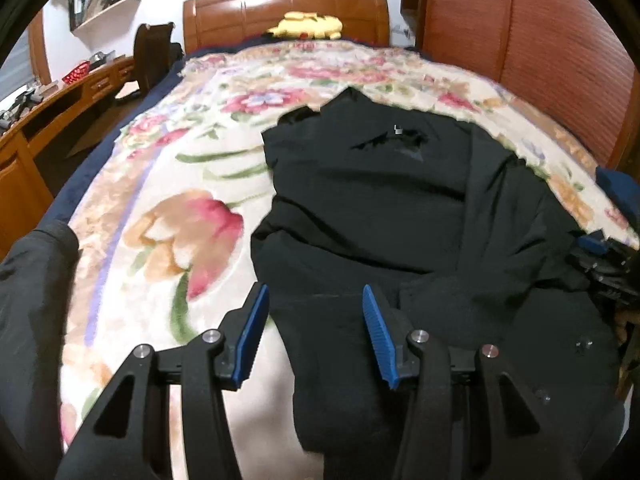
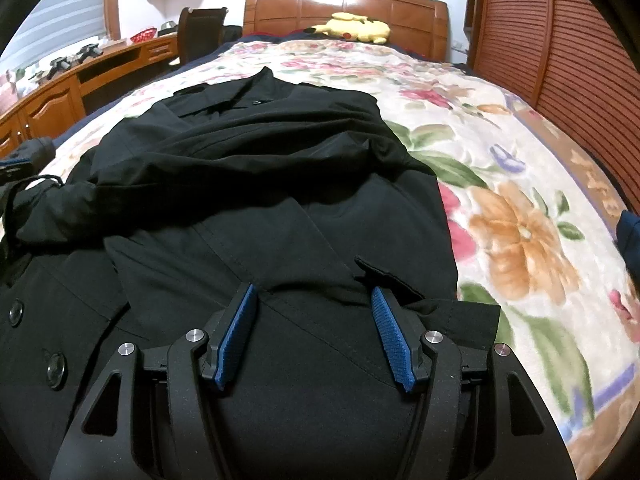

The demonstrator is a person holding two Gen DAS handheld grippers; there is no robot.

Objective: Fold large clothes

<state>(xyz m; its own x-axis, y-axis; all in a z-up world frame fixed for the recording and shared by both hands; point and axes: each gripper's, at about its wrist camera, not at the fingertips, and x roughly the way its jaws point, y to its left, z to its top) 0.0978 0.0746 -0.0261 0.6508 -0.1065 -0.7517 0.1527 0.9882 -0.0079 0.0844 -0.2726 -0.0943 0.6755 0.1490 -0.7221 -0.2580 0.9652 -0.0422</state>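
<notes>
A large black coat [image 1: 400, 208] lies rumpled on the flowered bedspread [image 1: 180, 184], collar toward the headboard. My left gripper [image 1: 314, 292] is open and empty, hovering over the coat's near left edge. In the right wrist view the coat [image 2: 260, 184] has a sleeve bunched across its middle and buttons at the lower left. My right gripper [image 2: 314, 292] is open and empty above the coat's lower part, next to a pocket flap [image 2: 384, 276]. The right gripper also shows at the far right of the left wrist view [image 1: 600, 256].
A wooden headboard [image 2: 344, 8] with a yellow plush toy [image 2: 356, 28] stands at the far end. A wooden desk [image 2: 80, 72] and a dark chair [image 2: 200, 32] stand left of the bed. A slatted wooden wardrobe [image 2: 560, 52] stands at the right. Dark cloth [image 1: 32, 300] lies at the near left.
</notes>
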